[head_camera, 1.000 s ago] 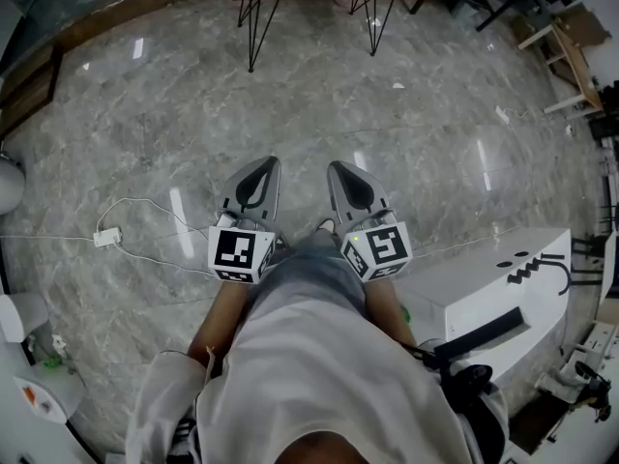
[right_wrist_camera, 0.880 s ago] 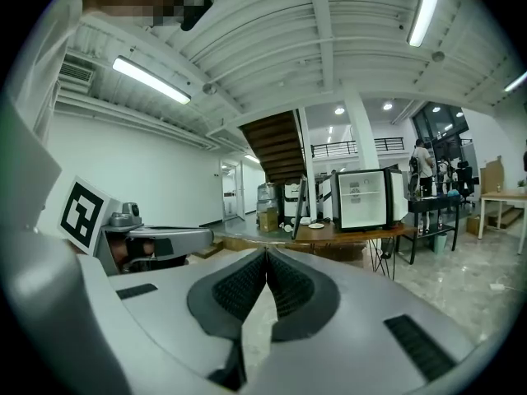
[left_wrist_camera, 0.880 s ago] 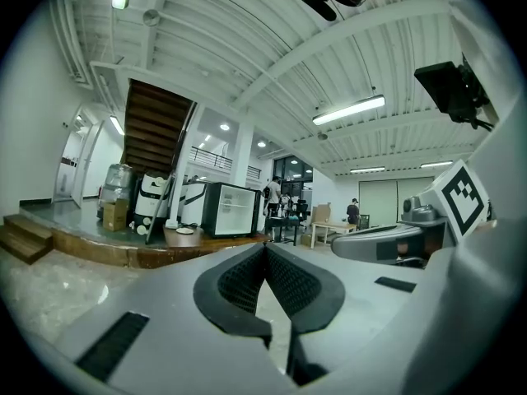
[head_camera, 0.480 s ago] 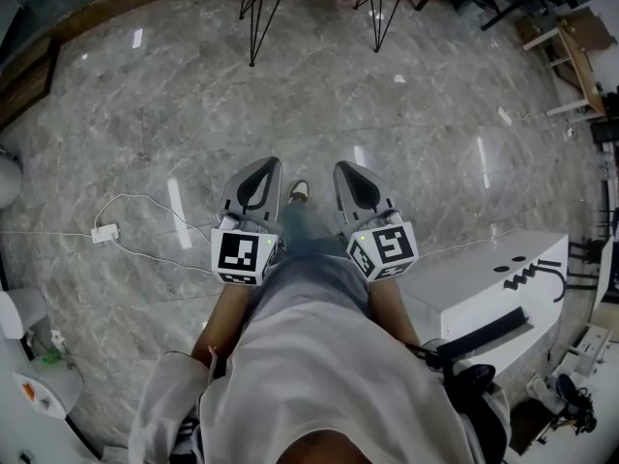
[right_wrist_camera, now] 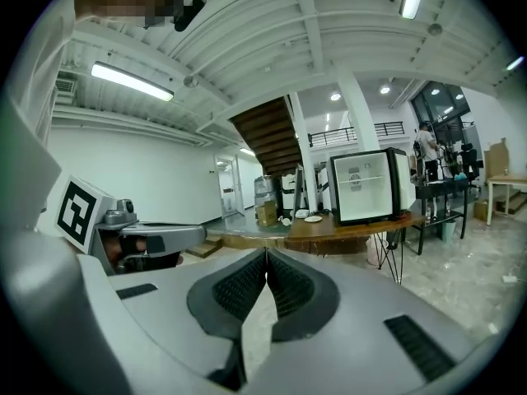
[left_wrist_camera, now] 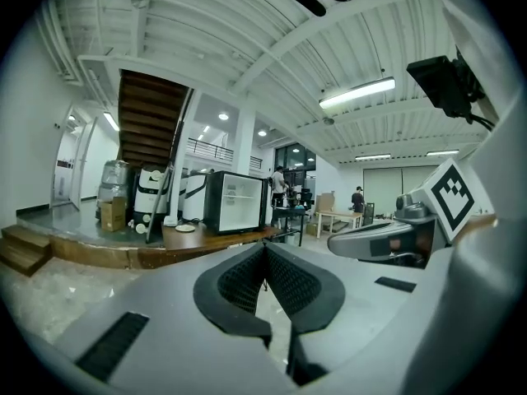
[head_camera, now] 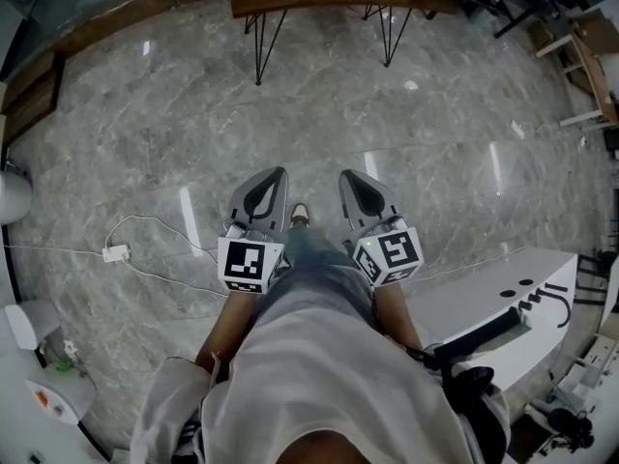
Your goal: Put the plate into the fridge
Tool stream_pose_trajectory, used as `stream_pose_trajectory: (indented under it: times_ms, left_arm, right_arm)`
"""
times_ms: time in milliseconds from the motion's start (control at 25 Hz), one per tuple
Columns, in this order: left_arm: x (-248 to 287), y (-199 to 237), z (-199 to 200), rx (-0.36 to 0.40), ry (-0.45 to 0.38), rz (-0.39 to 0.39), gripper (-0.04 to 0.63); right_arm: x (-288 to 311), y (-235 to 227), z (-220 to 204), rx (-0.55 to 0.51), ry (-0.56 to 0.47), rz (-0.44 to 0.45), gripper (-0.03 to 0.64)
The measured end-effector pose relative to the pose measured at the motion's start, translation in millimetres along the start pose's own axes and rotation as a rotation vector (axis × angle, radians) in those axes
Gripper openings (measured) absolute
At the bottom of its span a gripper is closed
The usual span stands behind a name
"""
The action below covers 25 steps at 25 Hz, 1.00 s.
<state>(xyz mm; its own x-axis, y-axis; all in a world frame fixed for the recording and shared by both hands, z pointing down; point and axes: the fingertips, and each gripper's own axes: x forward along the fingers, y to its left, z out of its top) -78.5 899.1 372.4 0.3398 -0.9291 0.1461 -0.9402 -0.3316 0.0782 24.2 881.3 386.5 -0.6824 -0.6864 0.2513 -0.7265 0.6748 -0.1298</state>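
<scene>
A small black fridge (left_wrist_camera: 235, 202) with a white inside stands on a wooden table (left_wrist_camera: 206, 239) far ahead; the right gripper view shows the fridge (right_wrist_camera: 366, 186) too. A small white plate (left_wrist_camera: 185, 228) lies on the table left of the fridge, also visible as the plate (right_wrist_camera: 313, 218) in the right gripper view. My left gripper (head_camera: 278, 174) and right gripper (head_camera: 346, 175) are held side by side above the marble floor, far from the table. Both are shut with nothing between the jaws: left gripper (left_wrist_camera: 264, 248), right gripper (right_wrist_camera: 266, 253).
The table's black hairpin legs (head_camera: 259, 46) show at the top of the head view. A white cable with a plug block (head_camera: 116, 253) lies on the floor to the left. A white machine (head_camera: 488, 293) stands at the right. Water dispensers (left_wrist_camera: 115, 192) and people (left_wrist_camera: 278, 184) are in the background.
The person has stepped forward: the table legs and floor have slid down in the head view, and a shoe shows between the grippers. Both grippers stay shut and side by side.
</scene>
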Motion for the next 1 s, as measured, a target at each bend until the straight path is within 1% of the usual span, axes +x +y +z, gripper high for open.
stream_pose_trajectory:
  times_ms: [120, 320, 480, 560, 680, 760, 920, 1000]
  left_arm:
    - [57.6, 13.6, 19.7, 0.014, -0.001, 0.004, 0.016]
    - [149.4, 37.5, 47.5, 0.015, 0.008, 0.033, 0.016]
    - [206.7, 63.0, 59.7, 0.025, 0.014, 0.057, 0.016]
    - [229.4, 75.8, 63.8, 0.027, 0.012, 0.074, 0.016]
    - [255.5, 90.7, 69.4, -0.001, 0.012, 0.089, 0.017]
    - [265.2, 96.9, 73.6, -0.011, 0.010, 0.092, 0.017]
    - [279.9, 113.1, 85.4, -0.001, -0.003, 0.095, 0.016]
    - [281.2, 125.2, 87.9, -0.015, -0.008, 0.098, 0.017]
  right_arm:
    - [36.8, -44.2, 20.5, -0.011, -0.001, 0.018, 0.017]
    - [94.3, -129.7, 53.9, -0.014, -0.006, 0.017, 0.017]
    - [143.2, -170.8, 71.9, -0.015, -0.007, 0.051, 0.017]
    - [165.2, -183.6, 79.2, -0.021, -0.005, 0.075, 0.017]
    - [192.1, -193.7, 86.0, -0.035, 0.004, 0.108, 0.017]
    - [204.2, -194.9, 88.1, -0.032, 0.013, 0.126, 0.017]
    - [230.2, -194.9, 99.4, -0.032, 0.016, 0.148, 0.017]
    - [240.9, -188.9, 103.5, -0.035, 0.020, 0.153, 0.017]
